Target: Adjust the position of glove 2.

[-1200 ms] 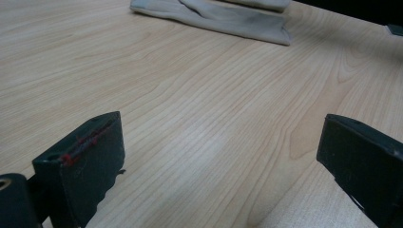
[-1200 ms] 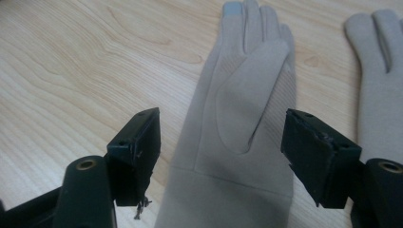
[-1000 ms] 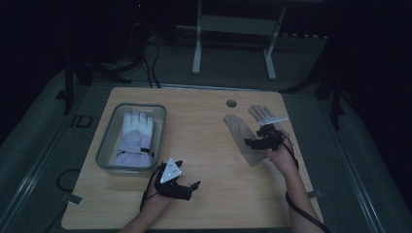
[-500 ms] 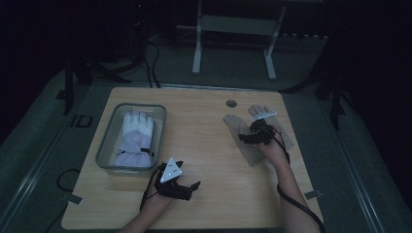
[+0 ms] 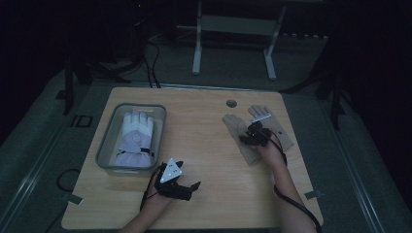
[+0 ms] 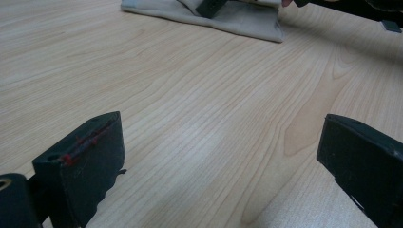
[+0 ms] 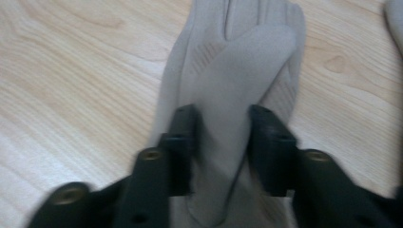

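Two tools at work on a wooden counter (image 5: 209,145); room around it dark, edges hard to read. Right tool (image 7: 221,137) down on a beige glove (image 7: 237,61) lying flat at the counter's right side; its jaws have just been closing, and the right gripper view shows a raised fold of the glove's fabric between them, pads pressing it from both sides, so clenched on the glove. That view is blurred; glove's cuff is cut off at the bottom edge, its fingertips at the top. From above, the right tool (image 5: 255,136) and hand cover the glove's middle; fingers and lower edge of the glove (image 5: 248,153) stick out. Left tool (image 6: 218,156) released, jaws wide apart over bare wood near the front edge, nothing between them; seen from above at (image 5: 187,187). White glove (image 5: 135,138) lies in a clear bin (image 5: 108,145) at the counter's left; detail on its back too dim to make out.
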The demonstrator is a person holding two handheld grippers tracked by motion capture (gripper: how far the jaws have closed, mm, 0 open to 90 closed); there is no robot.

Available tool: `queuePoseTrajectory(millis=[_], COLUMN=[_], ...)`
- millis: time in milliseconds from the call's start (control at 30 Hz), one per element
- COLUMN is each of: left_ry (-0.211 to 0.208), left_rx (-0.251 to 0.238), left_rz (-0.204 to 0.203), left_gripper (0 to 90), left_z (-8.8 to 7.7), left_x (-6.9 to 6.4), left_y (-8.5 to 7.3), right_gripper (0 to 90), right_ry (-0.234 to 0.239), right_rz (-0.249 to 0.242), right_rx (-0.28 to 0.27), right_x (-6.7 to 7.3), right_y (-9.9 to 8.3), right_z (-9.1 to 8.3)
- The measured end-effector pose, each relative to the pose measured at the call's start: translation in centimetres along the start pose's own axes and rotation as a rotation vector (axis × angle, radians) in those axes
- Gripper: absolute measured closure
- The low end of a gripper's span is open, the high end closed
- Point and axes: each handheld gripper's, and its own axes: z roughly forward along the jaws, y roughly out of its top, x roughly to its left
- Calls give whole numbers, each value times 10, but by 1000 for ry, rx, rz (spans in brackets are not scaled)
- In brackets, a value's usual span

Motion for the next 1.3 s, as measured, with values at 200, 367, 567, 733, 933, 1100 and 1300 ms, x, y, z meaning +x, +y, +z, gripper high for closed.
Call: queuePoseTrajectory(millis=[200, 367, 567, 733, 933, 1100, 1300], left_ry=[0, -2, 1, 4, 2, 1, -1], left_rx=[0, 1, -1, -5, -10, -8, -10], left_rz=[-6, -11, -7, -5, -8, -3, -4], left_gripper=[24, 24, 24, 24, 24, 24, 24], left_z=[0, 0, 0, 0, 0, 0, -1], left_x=[0, 1, 0, 0, 0, 0, 0], left_y=[0, 0, 0, 0, 0, 0, 0], right_gripper=[771, 795, 798, 796, 795, 793, 782], right_ry=[-20, -5, 14, -10, -43, -100, -85], right_rz=[37, 117, 171, 246, 310, 357, 412], right_rx=[17, -31, -112, -194, -217, -214, -155], right_x=[11, 20, 43, 61, 75, 85, 88], right_y=[4, 7, 23, 33, 35, 30, 19], right_z=[-1, -8, -26, -40, -42, -38, -15])
